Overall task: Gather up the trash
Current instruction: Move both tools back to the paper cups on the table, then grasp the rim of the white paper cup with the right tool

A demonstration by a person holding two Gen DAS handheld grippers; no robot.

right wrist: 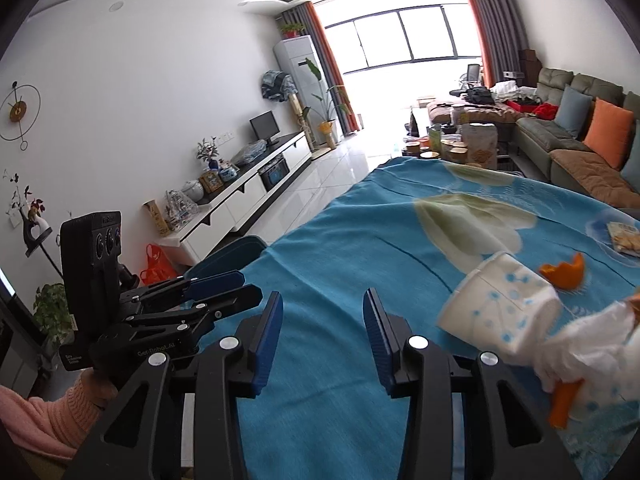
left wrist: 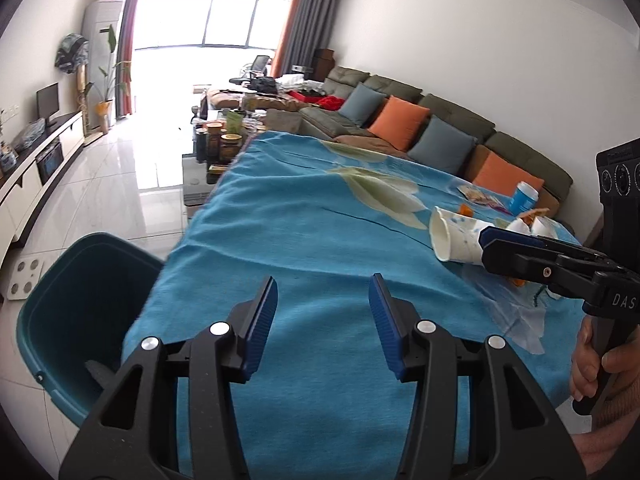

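Both claws empty, jaws apart: left gripper [left wrist: 323,312], right gripper [right wrist: 323,326]. Paper cup [right wrist: 498,304] lies tipped, right of frame, beside orange peel [right wrist: 562,272] on blue cloth [right wrist: 340,248]. Bin [left wrist: 76,308] lower left. Suggest: straddle cup wall, squeeze lightly, avoid crushing.

Matt woven cloth [left wrist: 320,240] covers the desk; paper cup [right wrist: 500,304] looks smooth; bin [left wrist: 80,300] is glossy plastic; floor tiles [left wrist: 120,184] shine.
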